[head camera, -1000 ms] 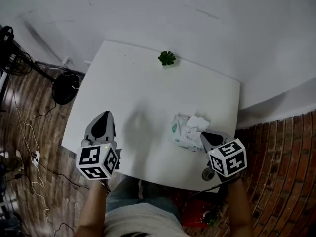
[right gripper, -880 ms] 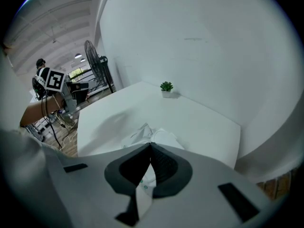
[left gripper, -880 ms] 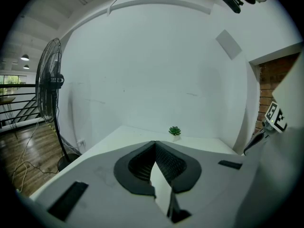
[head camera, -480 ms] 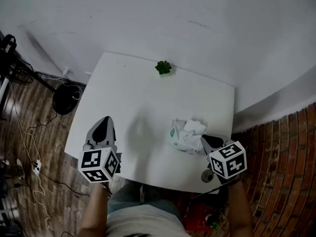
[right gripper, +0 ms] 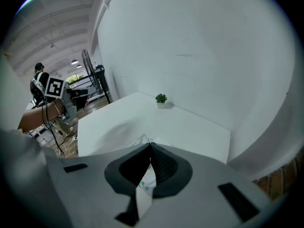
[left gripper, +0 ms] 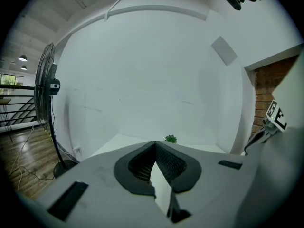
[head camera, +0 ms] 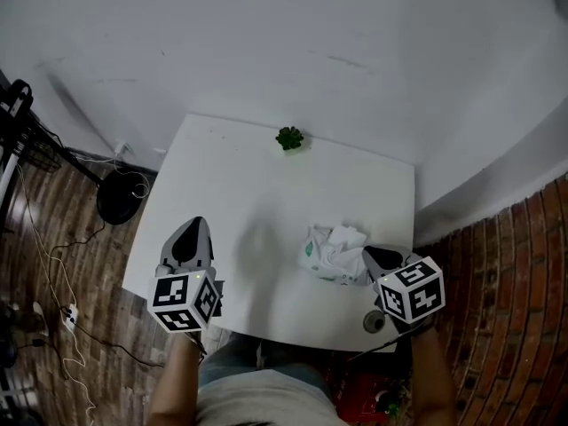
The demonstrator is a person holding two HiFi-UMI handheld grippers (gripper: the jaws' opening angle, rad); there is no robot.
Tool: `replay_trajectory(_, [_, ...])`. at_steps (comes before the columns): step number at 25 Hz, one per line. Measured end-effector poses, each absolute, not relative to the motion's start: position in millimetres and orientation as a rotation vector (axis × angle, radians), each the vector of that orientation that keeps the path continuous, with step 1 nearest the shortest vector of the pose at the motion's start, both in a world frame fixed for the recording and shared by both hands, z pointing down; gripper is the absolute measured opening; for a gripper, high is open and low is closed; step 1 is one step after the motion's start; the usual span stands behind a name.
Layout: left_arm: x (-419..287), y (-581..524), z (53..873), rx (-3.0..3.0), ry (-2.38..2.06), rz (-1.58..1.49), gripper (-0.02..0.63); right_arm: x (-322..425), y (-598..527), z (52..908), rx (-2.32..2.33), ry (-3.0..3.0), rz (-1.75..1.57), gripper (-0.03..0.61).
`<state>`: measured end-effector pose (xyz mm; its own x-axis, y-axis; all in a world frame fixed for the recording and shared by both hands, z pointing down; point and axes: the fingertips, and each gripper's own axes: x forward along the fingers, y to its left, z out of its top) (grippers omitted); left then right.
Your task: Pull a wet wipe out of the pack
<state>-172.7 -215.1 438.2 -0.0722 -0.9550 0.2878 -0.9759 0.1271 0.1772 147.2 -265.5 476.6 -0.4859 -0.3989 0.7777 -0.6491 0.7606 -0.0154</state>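
Observation:
The wet wipe pack (head camera: 327, 257) lies on the white table (head camera: 248, 176) near its front right corner, with a crumpled white wipe (head camera: 347, 237) standing out of its top. My right gripper (head camera: 369, 255) sits just right of the pack, jaws shut with nothing visibly held. In the right gripper view the pack (right gripper: 145, 184) shows below the closed right gripper (right gripper: 150, 145), and a bit of wipe (right gripper: 142, 139) peeks past the tips. My left gripper (head camera: 193, 226) hovers over the table's front left, shut and empty. In its own view the left gripper (left gripper: 154, 144) has its tips meeting.
A small green potted plant (head camera: 288, 138) stands at the table's far edge by the white wall, also seen as the plant (left gripper: 170, 138) and the plant (right gripper: 161, 99). A standing fan (head camera: 117, 185) and cables are on the wooden floor left. Brick floor lies right.
The head view has drawn back, so the table looks smaller and more wall shows. Both grippers and the pack keep about the same places relative to each other.

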Motion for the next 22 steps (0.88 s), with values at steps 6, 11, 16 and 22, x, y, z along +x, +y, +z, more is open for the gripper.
replay_trajectory(6, [-175.0, -218.6, 431.8, 1.898, -2.074, 0.072, 0.000, 146.4, -267.8, 464.1, 0.819, -2.150, 0.380, 0.003])
replay_trajectory(11, [-174.7, -224.6, 425.9, 1.925, -2.063, 0.058, 0.000, 145.6, -269.5, 452.5, 0.853, -2.160, 0.364, 0.003])
replay_trajectory(16, [-169.2, -232.4, 417.6, 1.970, -2.046, 0.050, 0.000, 145.3, -270.5, 439.7, 0.888, -2.177, 0.345, 0.003])
replay_trajectory(22, [-162.0, -238.2, 409.5, 2.012, -2.025, 0.040, 0.000, 145.2, -269.8, 425.9, 0.926, -2.197, 0.334, 0.003])
